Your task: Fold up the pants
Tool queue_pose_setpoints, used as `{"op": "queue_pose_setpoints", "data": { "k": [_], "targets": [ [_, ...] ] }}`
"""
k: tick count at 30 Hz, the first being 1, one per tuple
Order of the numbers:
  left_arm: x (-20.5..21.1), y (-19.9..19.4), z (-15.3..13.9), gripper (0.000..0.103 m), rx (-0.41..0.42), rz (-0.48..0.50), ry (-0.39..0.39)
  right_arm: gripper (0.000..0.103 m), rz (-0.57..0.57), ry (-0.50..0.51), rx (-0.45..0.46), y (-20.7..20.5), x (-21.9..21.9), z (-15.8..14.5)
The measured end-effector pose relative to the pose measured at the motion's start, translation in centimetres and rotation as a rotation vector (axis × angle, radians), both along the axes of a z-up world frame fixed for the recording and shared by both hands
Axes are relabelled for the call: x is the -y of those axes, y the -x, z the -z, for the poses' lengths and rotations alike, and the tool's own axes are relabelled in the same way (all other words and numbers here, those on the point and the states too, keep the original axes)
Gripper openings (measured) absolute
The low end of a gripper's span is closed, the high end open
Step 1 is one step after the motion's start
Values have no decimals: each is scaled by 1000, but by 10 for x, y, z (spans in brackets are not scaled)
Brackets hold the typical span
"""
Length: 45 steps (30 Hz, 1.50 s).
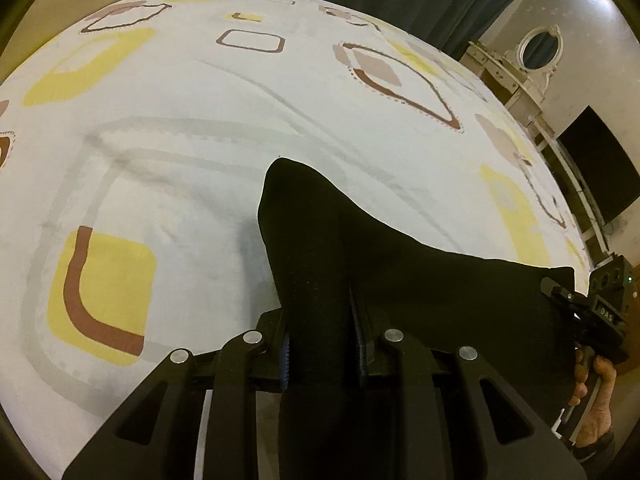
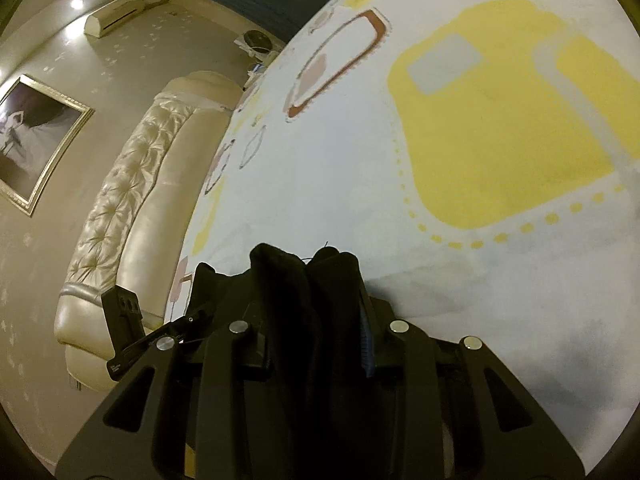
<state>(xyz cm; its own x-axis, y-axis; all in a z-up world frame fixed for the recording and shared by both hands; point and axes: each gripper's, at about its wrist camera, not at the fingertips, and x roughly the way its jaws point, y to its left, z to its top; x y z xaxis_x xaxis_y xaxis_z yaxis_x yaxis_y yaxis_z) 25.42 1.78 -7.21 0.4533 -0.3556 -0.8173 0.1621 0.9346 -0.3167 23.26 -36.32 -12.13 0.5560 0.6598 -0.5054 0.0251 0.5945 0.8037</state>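
Black pants (image 1: 360,248) hang stretched above the bed between my two grippers. In the left wrist view my left gripper (image 1: 322,344) is shut on a bunch of the black cloth, which rises past its blue pads and runs right to the other gripper (image 1: 568,300), held by a person's hand (image 1: 596,396) at the right edge. In the right wrist view my right gripper (image 2: 316,332) is shut on a thick fold of the pants (image 2: 296,280). The left gripper's body (image 2: 128,332) shows at the lower left there. The rest of the pants is hidden below both cameras.
The bed sheet (image 1: 240,128) is white with yellow and brown squares and fills most of both views. A cream tufted headboard (image 2: 132,216) runs along the bed's side. A white dresser with an oval mirror (image 1: 538,52) and a dark screen (image 1: 600,168) stand beyond the bed.
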Motion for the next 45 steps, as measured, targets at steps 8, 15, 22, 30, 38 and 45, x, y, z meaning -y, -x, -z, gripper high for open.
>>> {"op": "queue_pose_setpoints", "data": {
  "k": [8, 15, 22, 30, 38, 45],
  "targets": [
    [1, -3, 5, 27, 11, 9, -7, 30, 29, -77, -12, 0, 7, 22],
    [2, -4, 7, 28, 20, 18, -18, 30, 46, -96, 6, 5, 7, 25],
    [2, -5, 8, 29, 22, 16, -17, 30, 49, -96, 2, 5, 7, 25],
    [3, -6, 7, 29, 21, 16, -26, 31, 54, -103, -7, 3, 8, 26],
    [-4, 0, -1, 73, 43, -13, -20, 51, 77, -95, -25, 9, 8, 18],
    [-31, 30, -12, 84, 25, -4, 142, 81, 150, -113, -8, 41, 29, -1]
  ]
}}
